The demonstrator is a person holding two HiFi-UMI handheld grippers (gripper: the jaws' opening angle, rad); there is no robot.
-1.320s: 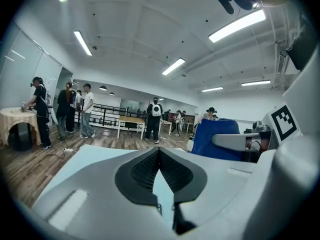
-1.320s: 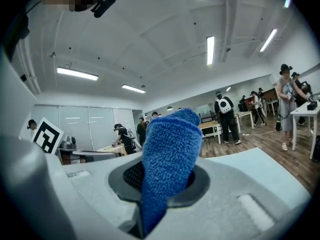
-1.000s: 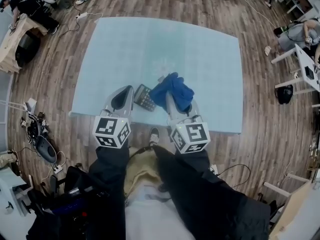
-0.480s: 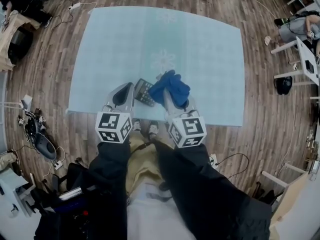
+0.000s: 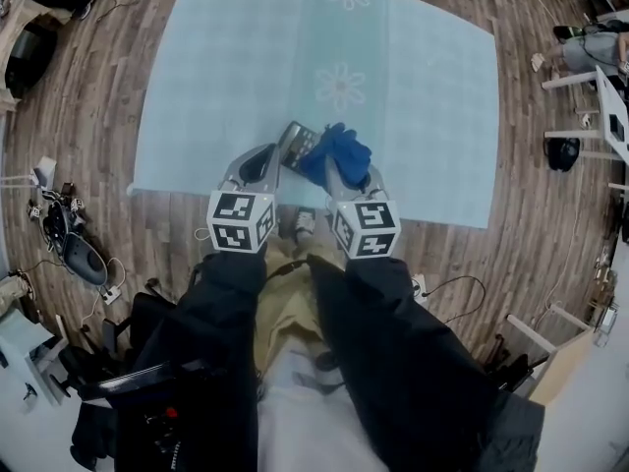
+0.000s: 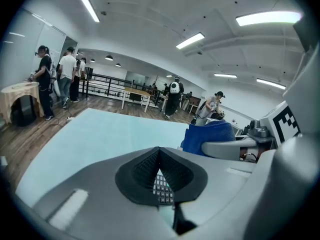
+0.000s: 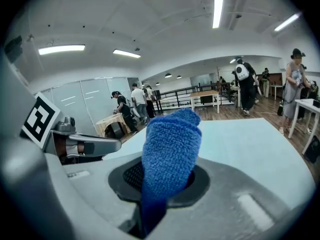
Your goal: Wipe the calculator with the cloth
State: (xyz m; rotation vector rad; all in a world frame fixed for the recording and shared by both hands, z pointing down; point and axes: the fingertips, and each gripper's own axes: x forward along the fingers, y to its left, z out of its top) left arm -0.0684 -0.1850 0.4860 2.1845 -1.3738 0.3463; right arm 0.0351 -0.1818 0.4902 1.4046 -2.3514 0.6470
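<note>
A dark calculator point(image 5: 297, 142) with grey keys sits near the front edge of the pale blue table point(image 5: 216, 77). My left gripper point(image 5: 273, 161) is shut on its near left end. In the left gripper view a strip of its keys point(image 6: 161, 189) shows between the closed pads of that gripper point(image 6: 160, 181). My right gripper point(image 5: 339, 170) is shut on a bunched blue cloth point(image 5: 337, 152), which rests against the calculator's right side. The cloth point(image 7: 170, 144) rises out of the right gripper point(image 7: 162, 189) as a thick fold, and also shows as a blue cloth point(image 6: 210, 136) in the left gripper view.
The table's front edge point(image 5: 295, 205) runs just under both grippers, with wooden floor point(image 5: 88, 165) all round. Cables and gear point(image 5: 69, 244) lie on the floor at the left. White furniture point(image 5: 600, 96) stands at the right. Several people point(image 6: 60, 79) stand far across the room.
The head camera has tipped, so the table and both grippers sit higher in the picture. The two grippers stand a little closer together. Cloth and calculator stay side by side.
</note>
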